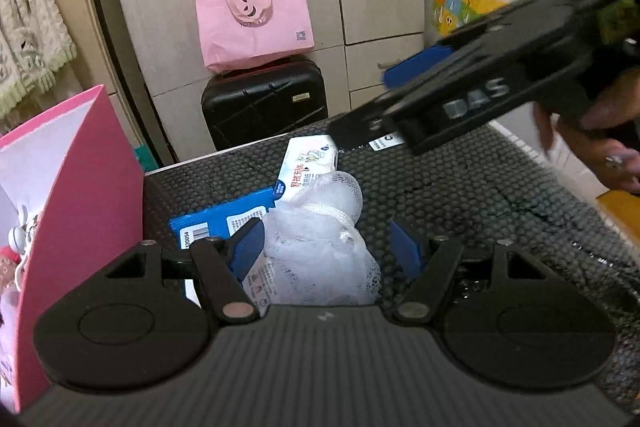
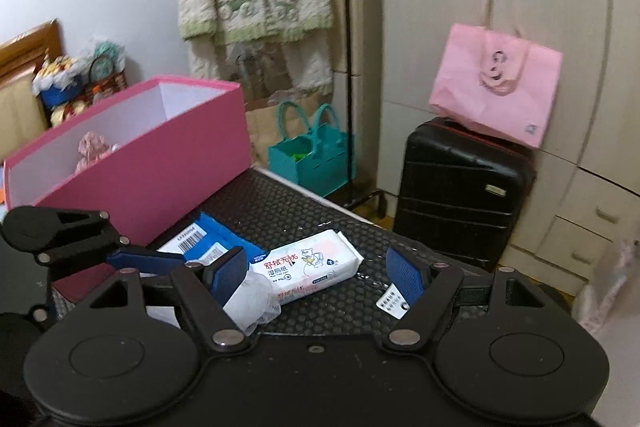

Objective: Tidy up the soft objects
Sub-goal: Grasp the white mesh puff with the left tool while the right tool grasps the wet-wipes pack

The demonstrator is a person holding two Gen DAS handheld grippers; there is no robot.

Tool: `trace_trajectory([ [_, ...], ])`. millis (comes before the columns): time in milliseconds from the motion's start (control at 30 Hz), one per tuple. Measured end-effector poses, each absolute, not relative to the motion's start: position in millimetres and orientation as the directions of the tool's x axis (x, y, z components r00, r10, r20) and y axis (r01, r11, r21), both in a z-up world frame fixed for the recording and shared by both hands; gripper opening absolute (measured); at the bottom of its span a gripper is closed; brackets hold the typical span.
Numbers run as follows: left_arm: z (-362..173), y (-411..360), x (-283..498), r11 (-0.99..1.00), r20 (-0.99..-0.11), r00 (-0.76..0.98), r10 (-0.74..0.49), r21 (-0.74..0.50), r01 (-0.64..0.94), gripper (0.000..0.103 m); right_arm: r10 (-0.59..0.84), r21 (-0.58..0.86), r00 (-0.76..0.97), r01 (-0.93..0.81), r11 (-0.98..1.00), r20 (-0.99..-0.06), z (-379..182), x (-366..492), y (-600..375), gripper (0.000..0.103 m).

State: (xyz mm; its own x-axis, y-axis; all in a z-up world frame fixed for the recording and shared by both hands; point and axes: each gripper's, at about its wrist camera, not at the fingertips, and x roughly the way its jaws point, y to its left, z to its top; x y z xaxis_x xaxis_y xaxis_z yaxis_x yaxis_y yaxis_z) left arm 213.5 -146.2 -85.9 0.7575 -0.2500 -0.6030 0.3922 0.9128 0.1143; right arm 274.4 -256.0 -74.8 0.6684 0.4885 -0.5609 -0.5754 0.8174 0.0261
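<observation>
I hold my left gripper (image 1: 328,241) half open around the white mesh puff (image 1: 320,247) on the mat, not yet pinching it, while my right gripper (image 2: 320,273) hangs wide and empty above the wipes pack (image 2: 308,273), both bound for the pink box (image 2: 168,155).

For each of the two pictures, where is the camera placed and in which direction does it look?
Left wrist: sits on the left gripper, looks down over the mesh sponge toward the suitcase; the right gripper and a hand show.
Right wrist: sits on the right gripper, looks over the wipes pack; the left gripper shows.
Shared: pink box, pink bag, suitcase.
</observation>
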Motion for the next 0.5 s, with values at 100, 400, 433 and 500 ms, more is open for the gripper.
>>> trace_trajectory([
  [100, -90.5, -148.6, 216.2, 0.913, -0.613, 0.755, -0.233, 0.130, 0.387, 0.056, 0.510, 0.017, 0.646, -0.610, 0.792, -0.568, -82.9, 287.0, -250.8, 0.081],
  [400, -100.3, -150.3, 219.9, 0.914, -0.644, 0.715, -0.272, 0.059, 0.400, 0.035, 0.559, 0.066, 0.581, -0.656, 0.752, -0.591, -96.6, 317.2, -243.3, 0.081],
  [433, -99.7, -148.6, 219.9, 0.911, -0.646, 0.704, -0.295, 0.032, 0.411, 0.035, 0.563, 0.069, 0.577, -0.660, 0.748, -0.592, -97.5, 319.2, -242.5, 0.081],
  [500, -98.8, -144.6, 220.3, 0.909, -0.652, 0.684, -0.326, -0.017, 0.417, 0.035, 0.575, 0.073, 0.559, -0.676, 0.733, -0.597, -100.1, 323.0, -239.5, 0.082],
])
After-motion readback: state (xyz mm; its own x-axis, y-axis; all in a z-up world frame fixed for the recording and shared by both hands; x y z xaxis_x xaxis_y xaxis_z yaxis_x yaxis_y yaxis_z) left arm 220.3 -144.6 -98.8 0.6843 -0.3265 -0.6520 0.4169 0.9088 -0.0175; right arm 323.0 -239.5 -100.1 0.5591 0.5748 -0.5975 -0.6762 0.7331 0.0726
